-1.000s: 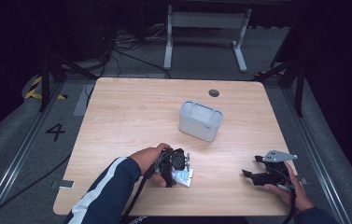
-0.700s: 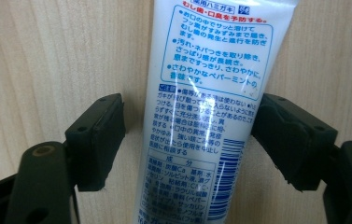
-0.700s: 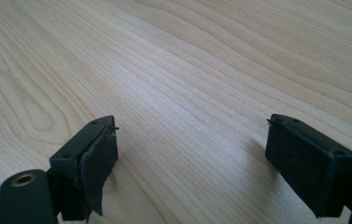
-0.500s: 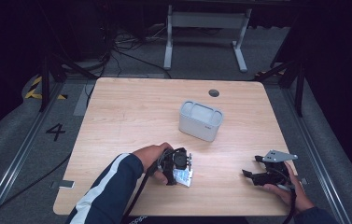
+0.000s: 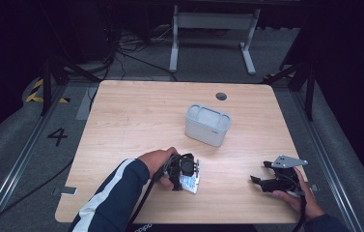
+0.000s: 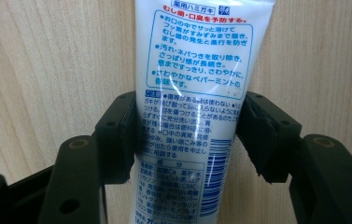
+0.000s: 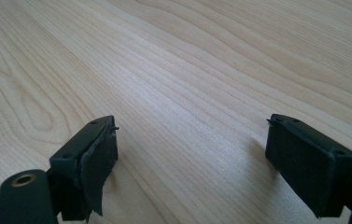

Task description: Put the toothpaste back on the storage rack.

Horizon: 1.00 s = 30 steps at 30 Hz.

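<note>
Wooden desk lies bare across its left and far parts, with a grey lidded container near the middle. At the near edge, the left gripper has just been closing; its jaws now pinch the white toothpaste tube lying flat between them. Well apart, by the right edge, the right gripper has its jaws wide over bare wood.

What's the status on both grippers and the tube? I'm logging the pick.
Left gripper just closing, pads on the tube, tube flat on the table. Right gripper open, idle. Bin stands apart, nothing blocking.
</note>
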Available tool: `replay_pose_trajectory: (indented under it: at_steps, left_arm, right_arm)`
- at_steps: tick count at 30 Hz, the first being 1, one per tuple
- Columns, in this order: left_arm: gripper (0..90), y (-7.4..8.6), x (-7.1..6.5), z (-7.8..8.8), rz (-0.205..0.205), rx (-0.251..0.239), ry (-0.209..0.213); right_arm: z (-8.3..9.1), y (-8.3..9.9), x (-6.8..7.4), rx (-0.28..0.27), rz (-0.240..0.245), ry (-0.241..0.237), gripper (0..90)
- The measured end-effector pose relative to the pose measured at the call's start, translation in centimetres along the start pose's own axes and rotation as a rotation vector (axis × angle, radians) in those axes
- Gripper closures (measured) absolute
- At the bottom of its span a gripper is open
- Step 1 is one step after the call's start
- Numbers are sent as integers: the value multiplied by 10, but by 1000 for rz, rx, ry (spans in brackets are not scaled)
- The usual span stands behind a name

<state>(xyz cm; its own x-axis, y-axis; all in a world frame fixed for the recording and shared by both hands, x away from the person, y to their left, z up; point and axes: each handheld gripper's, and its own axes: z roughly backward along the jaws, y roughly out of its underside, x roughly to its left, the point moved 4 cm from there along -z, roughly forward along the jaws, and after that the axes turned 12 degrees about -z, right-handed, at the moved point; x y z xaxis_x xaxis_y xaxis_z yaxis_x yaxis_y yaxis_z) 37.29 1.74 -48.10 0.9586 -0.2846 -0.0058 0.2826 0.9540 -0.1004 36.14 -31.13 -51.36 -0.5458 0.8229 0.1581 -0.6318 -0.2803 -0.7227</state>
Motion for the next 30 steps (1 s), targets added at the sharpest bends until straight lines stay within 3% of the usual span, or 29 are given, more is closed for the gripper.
replay_pose_trajectory:
  at_steps: [8,17,30]
  left_arm:
    - [466,2,-1,2,-32,-12,-13]
    - [534,3,-3,3,-20,-31,-47]
    - [611,9,-5,9,19,-126,-99]
  right_arm:
    - [-1,-1,0,0,1,-1,168]
    - [-1,-1,0,0,-1,0,169]
    - [-1,-1,0,1,0,-3,168]
